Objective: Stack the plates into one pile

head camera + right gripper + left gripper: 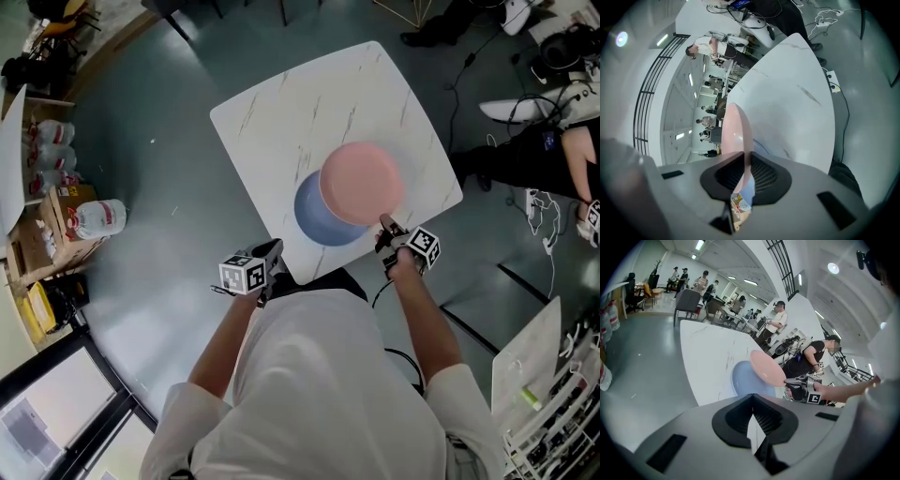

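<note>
My right gripper (385, 223) is shut on the near rim of a pink plate (361, 182), which hangs lifted and tilted, partly over a blue plate (316, 217). The blue plate lies flat on the white marble table (309, 112) near its front edge. In the right gripper view the pink plate (736, 136) runs edge-on between the two pads. My left gripper (275, 250) hovers shut and empty just off the table's front-left edge. From the left gripper view the pink plate (766, 367) floats above the blue plate (747, 381), with the right gripper (787, 381) pinching its rim.
Cardboard boxes and a large water jug (98, 218) stand on the floor at the left. A seated person and cables (553, 150) are at the right. Several people and chairs (686, 301) stand far across the room. The table's back half holds nothing.
</note>
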{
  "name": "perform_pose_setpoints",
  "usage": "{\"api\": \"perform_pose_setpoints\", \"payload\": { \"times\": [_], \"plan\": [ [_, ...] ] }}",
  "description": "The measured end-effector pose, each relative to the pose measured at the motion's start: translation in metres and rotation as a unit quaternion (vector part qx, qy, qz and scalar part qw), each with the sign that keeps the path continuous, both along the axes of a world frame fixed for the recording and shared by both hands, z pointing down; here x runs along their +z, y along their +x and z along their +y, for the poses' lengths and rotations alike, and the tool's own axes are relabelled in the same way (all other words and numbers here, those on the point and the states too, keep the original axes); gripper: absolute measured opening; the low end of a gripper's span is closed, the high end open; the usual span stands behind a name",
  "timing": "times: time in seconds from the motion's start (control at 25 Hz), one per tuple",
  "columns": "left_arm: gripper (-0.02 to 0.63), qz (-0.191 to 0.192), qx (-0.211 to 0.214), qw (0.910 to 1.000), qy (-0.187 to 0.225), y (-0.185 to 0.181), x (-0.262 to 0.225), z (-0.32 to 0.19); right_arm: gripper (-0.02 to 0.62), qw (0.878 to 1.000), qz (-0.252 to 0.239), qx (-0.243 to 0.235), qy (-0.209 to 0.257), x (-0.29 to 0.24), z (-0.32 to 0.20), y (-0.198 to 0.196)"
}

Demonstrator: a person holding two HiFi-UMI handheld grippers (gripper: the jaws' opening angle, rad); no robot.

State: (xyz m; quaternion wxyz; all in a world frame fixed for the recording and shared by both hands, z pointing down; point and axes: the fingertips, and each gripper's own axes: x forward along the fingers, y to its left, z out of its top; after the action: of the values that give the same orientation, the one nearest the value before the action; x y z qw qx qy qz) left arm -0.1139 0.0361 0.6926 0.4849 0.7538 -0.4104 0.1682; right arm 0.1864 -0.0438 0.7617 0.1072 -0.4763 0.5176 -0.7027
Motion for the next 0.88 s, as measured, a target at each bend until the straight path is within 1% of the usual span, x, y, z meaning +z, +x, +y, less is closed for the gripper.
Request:
{"api": "perform_pose_setpoints", "payload": {
  "times": [0.16, 0.32, 0.48, 0.72, 0.88],
  "plan": [
    [0.014, -0.003, -0.003, 1.0, -0.001, -0.005, -0.001, 0.009, 0.052, 1.0, -0.003, -0.026, -0.01, 0.003, 0.019, -0.014],
    [0.014, -0.007, -0.009, 0.9999, -0.008, -0.015, 0.005, 0.016, 0.052, 0.999, -0.003, -0.051, -0.01, 0.006, 0.03, -0.029],
    [0.012, -0.007, -0.012, 0.9997, -0.018, -0.021, 0.01, 0.026, 0.052, 0.998, -0.005, -0.058, -0.013, 0.01, 0.041, -0.039],
    [0.012, -0.006, -0.011, 0.9997, -0.022, -0.026, 0.015, 0.035, 0.052, 0.997, 0.001, -0.081, -0.013, 0.016, 0.054, -0.051],
    [0.012, -0.006, -0.007, 0.9997, -0.021, -0.031, 0.015, 0.042, 0.054, 0.996, 0.009, -0.079, -0.027, 0.02, 0.064, -0.054]
  ]
}}
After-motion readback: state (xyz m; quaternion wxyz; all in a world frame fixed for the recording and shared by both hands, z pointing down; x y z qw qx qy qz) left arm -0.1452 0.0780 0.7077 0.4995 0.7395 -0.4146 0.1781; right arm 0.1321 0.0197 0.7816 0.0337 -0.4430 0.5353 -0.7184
